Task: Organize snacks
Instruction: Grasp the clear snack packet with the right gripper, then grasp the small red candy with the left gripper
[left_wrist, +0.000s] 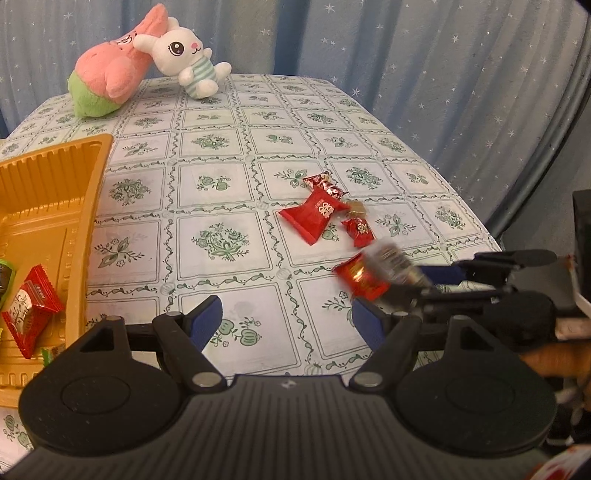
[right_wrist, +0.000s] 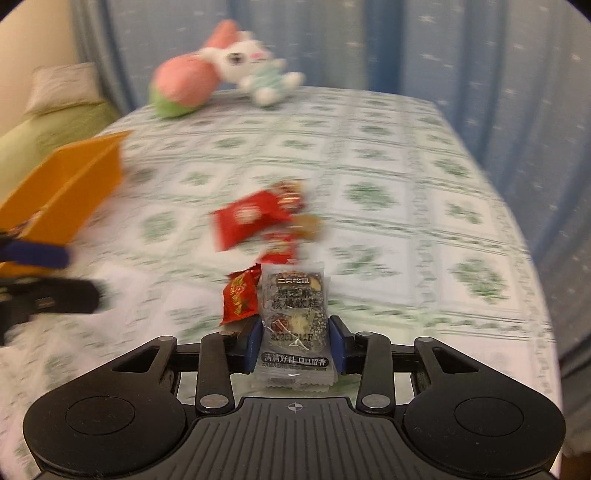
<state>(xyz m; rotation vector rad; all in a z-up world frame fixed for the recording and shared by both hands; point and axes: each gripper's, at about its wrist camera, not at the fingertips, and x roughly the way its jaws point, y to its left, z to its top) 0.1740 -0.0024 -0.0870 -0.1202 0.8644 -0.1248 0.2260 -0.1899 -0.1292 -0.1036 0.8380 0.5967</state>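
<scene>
Flowered tablecloth (left_wrist: 221, 192) below, the right gripper (right_wrist: 295, 341) pinches a grey snack packet (right_wrist: 293, 314); the left gripper (left_wrist: 286, 319) gapes empty. That light grip could slip before the orange tray (left_wrist: 48, 206).

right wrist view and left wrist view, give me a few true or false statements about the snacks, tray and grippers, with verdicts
1. The right gripper is closed on a grey snack packet. True.
2. The left gripper holds a red candy. False: its jaws stand open with nothing between them.
3. The orange tray already holds a red packet. True.
4. The white plush rabbit lies inside the tray. False: it lies at the far edge of the table, against a pink and green plush.
5. No snacks are left on the tablecloth. False: a large red packet and small red candies still lie there.
</scene>
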